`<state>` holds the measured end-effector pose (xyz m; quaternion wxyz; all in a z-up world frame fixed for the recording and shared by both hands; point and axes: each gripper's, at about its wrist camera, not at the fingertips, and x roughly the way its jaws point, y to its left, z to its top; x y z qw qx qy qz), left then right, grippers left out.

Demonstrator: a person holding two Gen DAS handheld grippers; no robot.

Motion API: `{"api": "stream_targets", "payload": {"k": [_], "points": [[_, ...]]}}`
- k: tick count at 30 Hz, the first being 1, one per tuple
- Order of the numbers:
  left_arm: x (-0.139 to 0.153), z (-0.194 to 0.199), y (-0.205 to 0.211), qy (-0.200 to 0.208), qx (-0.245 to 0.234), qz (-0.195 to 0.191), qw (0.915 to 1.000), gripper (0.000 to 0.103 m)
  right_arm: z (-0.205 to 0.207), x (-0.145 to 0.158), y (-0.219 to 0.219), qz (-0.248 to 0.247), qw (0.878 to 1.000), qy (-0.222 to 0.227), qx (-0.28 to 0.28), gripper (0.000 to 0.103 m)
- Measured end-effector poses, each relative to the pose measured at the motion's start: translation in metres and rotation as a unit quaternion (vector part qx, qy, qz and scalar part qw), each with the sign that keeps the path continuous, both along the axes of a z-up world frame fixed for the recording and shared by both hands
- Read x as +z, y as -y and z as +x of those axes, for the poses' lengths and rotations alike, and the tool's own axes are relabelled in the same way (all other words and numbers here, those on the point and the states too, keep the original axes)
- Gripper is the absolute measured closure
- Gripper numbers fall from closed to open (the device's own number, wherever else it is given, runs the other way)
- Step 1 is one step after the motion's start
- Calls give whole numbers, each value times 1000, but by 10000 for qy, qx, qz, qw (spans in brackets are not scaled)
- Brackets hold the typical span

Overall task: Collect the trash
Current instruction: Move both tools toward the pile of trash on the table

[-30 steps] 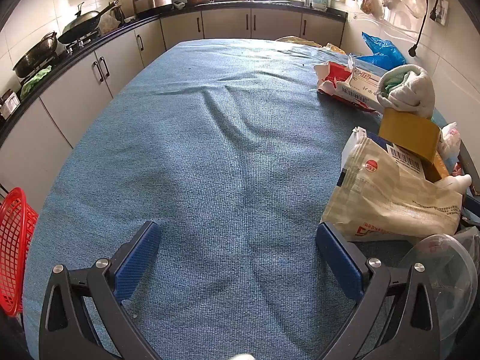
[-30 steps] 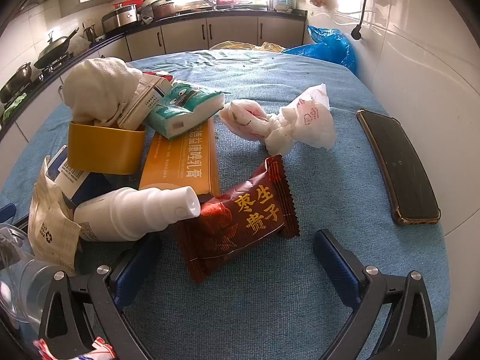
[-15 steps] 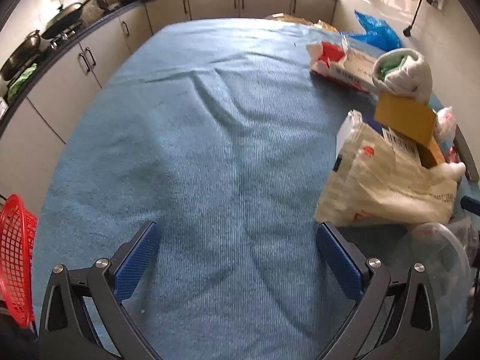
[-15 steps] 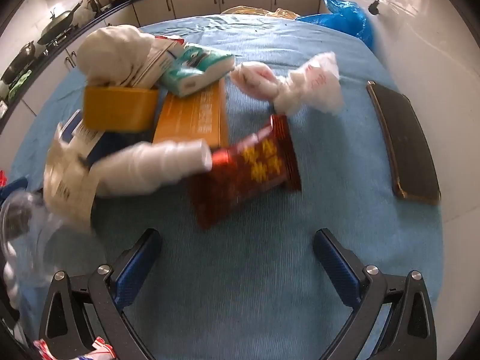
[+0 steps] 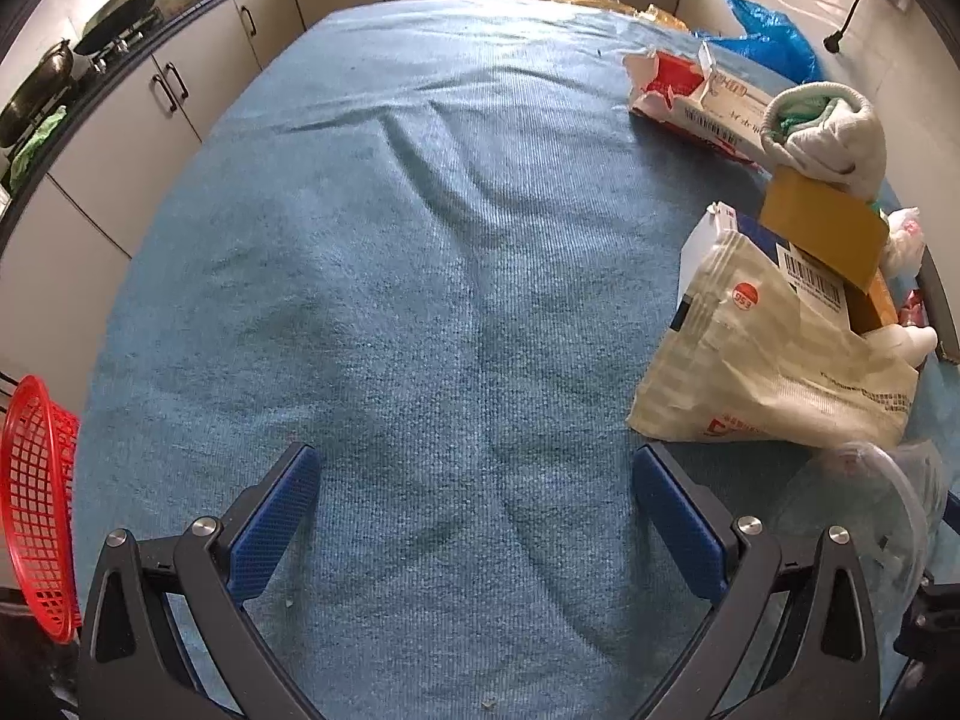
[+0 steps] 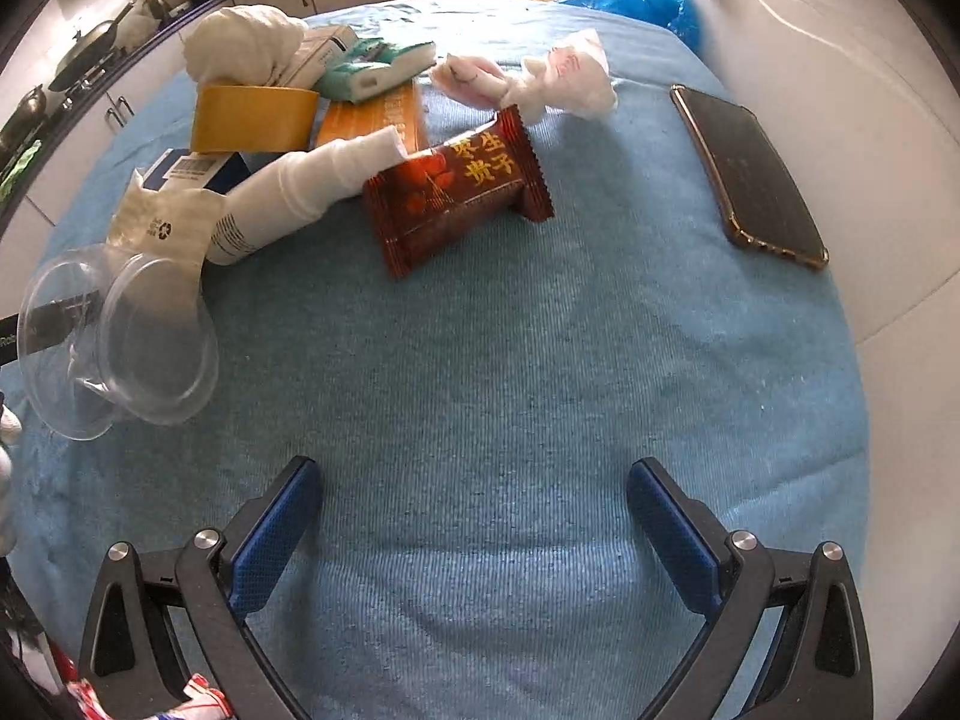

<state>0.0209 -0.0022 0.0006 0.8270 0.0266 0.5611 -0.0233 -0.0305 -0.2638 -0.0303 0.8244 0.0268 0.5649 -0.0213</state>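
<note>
From my left wrist view, I judge the collecting has hardly begun: the trash lies heaped along the right side of the blue tablecloth (image 5: 384, 276), a crumpled paper bag (image 5: 774, 372) in front, a torn red-and-white carton (image 5: 696, 99) farther back, and a clear plastic lid (image 5: 864, 510) just beside my right finger. A red basket (image 5: 36, 498) hangs at the left edge of the table, off the cloth, and I take it for the likely bin, though I cannot see inside it. My left gripper (image 5: 474, 504) hovers low over bare cloth, jaws spread wide and holding nothing, pointed down the length of the table, with the pile off to its right. From my right wrist view, the pile is ahead and to the left: a brown snack wrapper (image 6: 459, 189) lies flat with a white spray bottle (image 6: 300, 198) leaning against its left end, crumpled white wrappers (image 6: 540, 81) behind it, and the plastic lid at the near left. A dark phone (image 6: 750, 177) lies well apart on the right, surely not trash. My right gripper (image 6: 471, 507) is also wide open and empty, held above clear cloth, the wrapper ahead of it.
</note>
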Motion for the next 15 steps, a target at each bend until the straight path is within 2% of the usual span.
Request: {"api": "stream_targets", "payload": {"k": [4,6,8,10,12,15], "points": [[2,-4,0,-301,91,-20,9995,1,0,1,0,17,9999,-129,-45,0],[6,-13,-3,-371,206,-117,9990,7,3,0,3,33,9999,-148,-15,0],[13,-25,-9,-437,399,-329,9977,17,4,4,2,32,10000,-93,-16,0],[22,-36,-17,-489,625,-631,9948,18,-1,3,2,27,9999,19,-107,0],[37,-46,-22,-376,757,-726,9938,18,-9,4,-4,2,9997,69,-227,0],[64,-61,-20,-55,810,-618,9948,18,-15,5,-7,4,9997,17,-249,0]]}}
